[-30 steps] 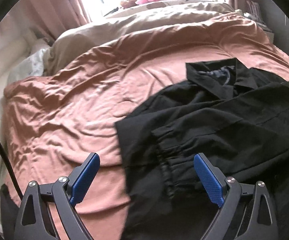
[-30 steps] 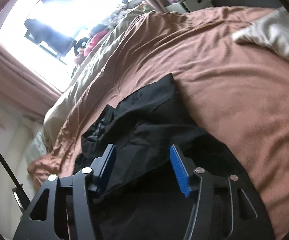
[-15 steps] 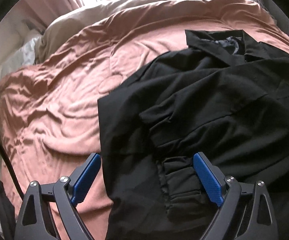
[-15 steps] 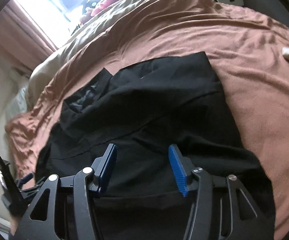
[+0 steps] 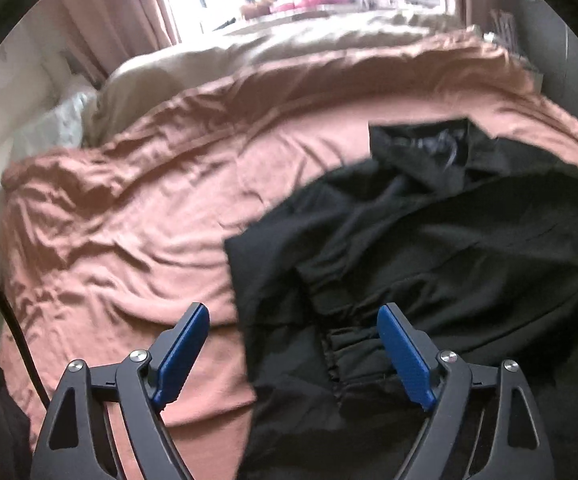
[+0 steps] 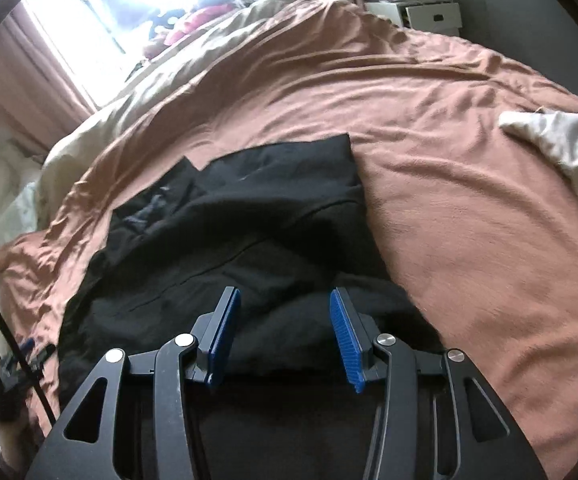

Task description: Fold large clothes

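black garment (image 5: 429, 248), rust-pink bedspread (image 5: 129, 232) (plain)

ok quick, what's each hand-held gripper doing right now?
Left hand-held gripper: open, jaws just closing slightly, over the black garment's edge, holding nothing.
Right hand-held gripper: open, above the garment.

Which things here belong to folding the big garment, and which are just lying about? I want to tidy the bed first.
Part of the job:
- large black jacket-like garment
- rust-brown bedspread it lies on
- left tool, jaws just closing, clamping nothing
- right tool, open over the garment

Just lying about:
- beige duvet
- white cloth
- white drawer unit
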The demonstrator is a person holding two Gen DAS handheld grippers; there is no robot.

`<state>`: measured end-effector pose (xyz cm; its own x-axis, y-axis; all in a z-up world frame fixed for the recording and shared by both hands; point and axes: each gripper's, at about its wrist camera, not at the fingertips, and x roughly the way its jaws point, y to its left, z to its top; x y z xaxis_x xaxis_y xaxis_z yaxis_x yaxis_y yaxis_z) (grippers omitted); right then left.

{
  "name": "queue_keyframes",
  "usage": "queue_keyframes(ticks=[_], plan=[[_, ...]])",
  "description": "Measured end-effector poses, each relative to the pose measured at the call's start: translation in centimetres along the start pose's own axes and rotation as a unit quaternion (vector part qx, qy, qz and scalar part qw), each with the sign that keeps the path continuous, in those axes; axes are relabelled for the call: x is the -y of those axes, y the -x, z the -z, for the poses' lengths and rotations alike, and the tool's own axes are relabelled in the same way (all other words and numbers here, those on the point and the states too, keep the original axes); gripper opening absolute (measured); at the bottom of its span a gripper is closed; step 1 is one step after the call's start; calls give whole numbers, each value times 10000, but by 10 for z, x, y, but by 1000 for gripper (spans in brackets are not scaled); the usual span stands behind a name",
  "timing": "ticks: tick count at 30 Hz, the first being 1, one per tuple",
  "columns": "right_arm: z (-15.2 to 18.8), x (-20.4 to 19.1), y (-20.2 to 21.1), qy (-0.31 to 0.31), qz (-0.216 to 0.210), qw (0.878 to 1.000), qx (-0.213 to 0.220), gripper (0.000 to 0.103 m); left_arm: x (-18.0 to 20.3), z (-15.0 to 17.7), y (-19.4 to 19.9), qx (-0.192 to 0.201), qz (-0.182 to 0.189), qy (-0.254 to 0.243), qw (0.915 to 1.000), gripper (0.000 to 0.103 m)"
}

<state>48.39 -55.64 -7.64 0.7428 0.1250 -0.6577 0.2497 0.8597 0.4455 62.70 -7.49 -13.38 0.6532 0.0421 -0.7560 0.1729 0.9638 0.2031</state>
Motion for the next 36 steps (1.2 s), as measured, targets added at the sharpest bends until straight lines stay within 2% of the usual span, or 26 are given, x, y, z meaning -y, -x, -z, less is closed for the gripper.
queue_keyframes(ticks=[2,3,4,8,9,11,14,16,19,22,26,30,34,36], plan=[[7,9,20,-198,-105,9997,44,46,-7,0,19,49,187,108,9998,88],[10,14,30,-310,-103,9994,59,53,-9,1,25,40,269,155,9995,88],[14,16,37,-329,-99,9994,88,67,-13,3,34,29,364,194,9991,88],[33,14,72,-99,-47,9999,108,79,-24,14,71,205,566,312,9977,89],[36,16,82,-43,17,9999,136,86,-28,17,80,256,607,357,9972,94],[43,18,105,104,125,9996,248,87,-32,26,99,374,609,453,9964,102],[55,15,131,269,184,9988,354,89,-40,42,126,467,770,559,9944,103],[63,15,149,343,151,9983,442,103,-44,53,140,484,898,615,9929,103],[78,13,175,477,26,9970,614,103,-50,72,165,620,908,690,9915,103],[93,8,197,851,-61,9941,667,103,-60,94,196,1005,960,841,9867,103],[115,13,234,1086,-50,9901,887,103,-71,123,230,1198,1243,1023,9797,103],[133,22,263,1336,-133,9869,894,103,-74,148,261,1320,1092,923,9809,103],[157,30,290,1617,-183,9813,1026,103,-79,175,293,1568,1150,994,9759,103],[170,38,297,1691,-149,9809,949,103,-79,188,305,1584,1147,994,9757,103]])
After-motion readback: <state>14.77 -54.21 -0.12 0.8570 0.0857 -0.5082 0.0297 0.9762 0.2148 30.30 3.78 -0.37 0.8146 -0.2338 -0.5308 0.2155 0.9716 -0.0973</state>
